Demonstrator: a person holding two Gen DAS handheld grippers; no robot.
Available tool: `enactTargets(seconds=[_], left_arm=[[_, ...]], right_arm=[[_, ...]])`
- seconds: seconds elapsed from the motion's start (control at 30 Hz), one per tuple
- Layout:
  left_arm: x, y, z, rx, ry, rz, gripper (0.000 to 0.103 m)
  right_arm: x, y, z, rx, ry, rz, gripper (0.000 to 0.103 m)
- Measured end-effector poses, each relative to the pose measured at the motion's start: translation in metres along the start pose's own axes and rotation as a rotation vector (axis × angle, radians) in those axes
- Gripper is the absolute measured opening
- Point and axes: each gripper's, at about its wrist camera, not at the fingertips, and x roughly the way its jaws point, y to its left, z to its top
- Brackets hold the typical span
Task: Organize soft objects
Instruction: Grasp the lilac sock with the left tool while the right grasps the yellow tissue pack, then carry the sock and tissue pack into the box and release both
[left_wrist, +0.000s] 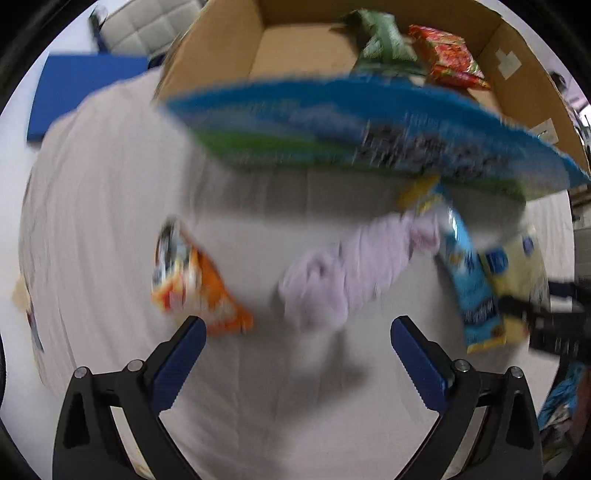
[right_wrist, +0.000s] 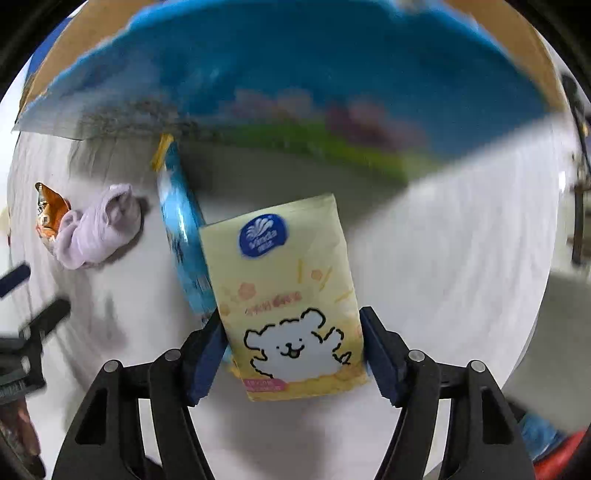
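Observation:
My right gripper (right_wrist: 291, 314) points down over a yellow tissue pack (right_wrist: 284, 288) with a white cartoon dog, lying on the white cloth. Its blue pads (right_wrist: 207, 354) touch the pack's two long sides. A blue snack packet (right_wrist: 183, 236) lies against the pack's left edge. My left gripper (left_wrist: 298, 321) hangs open over bare cloth, just below a crumpled lilac cloth (left_wrist: 347, 266). An orange snack bag (left_wrist: 199, 288) lies by its left fingertip. A large blue and green bag (left_wrist: 369, 129) hovers blurred in front of the cardboard box (left_wrist: 221, 48).
The box holds a green packet (left_wrist: 384, 37) and a red packet (left_wrist: 450, 59). A blue board (left_wrist: 85, 88) and a white padded seat (left_wrist: 144, 29) stand beyond the table's far left. The white cloth (left_wrist: 110, 221) covers the table. The right gripper shows dark at the right edge (left_wrist: 546, 317).

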Motion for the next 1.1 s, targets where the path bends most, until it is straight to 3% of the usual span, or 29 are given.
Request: enactTargets(seconds=[0.23, 0.27, 0.3, 0.33, 0.4, 0.6, 0.73, 0.9, 1.1], left_arm=[[0.034, -0.056, 0.028, 0.260, 0.019, 0.029, 0.101], [0.037, -0.061, 0.027, 0.280, 0.019, 0.028, 0.089], [0.040, -0.064, 0.027, 0.292, 0.025, 0.023, 0.067], [0.043, -0.068, 0.027, 0.293, 0.048, 0.002, 0.060], [0.044, -0.070, 0.019, 0.255, 0.081, -0.048, 0.051], [0.049, -0.054, -0.020, 0.032, 0.220, -0.202, 0.048], [0.058, -0.042, -0.034, -0.095, 0.242, -0.279, 0.049], [0.060, -0.018, -0.024, -0.074, 0.235, -0.272, 0.049], [0.048, -0.040, -0.018, -0.042, 0.202, -0.231, 0.042]], right_arm=[[0.003, -0.026, -0.005, 0.131, -0.049, 0.044, 0.072], [0.004, -0.026, -0.006, 0.134, -0.046, 0.033, 0.072], [0.005, -0.021, -0.002, 0.139, -0.044, 0.024, 0.071], [0.006, -0.018, -0.001, 0.146, -0.048, 0.018, 0.071], [0.007, -0.017, -0.005, 0.168, -0.037, -0.004, 0.070], [0.010, -0.032, -0.042, 0.280, 0.003, 0.055, 0.069], [0.010, -0.038, -0.055, 0.271, -0.022, 0.069, 0.071], [0.011, -0.033, -0.046, 0.261, -0.009, 0.038, 0.072], [0.022, -0.020, -0.049, 0.253, 0.013, -0.034, 0.066]])
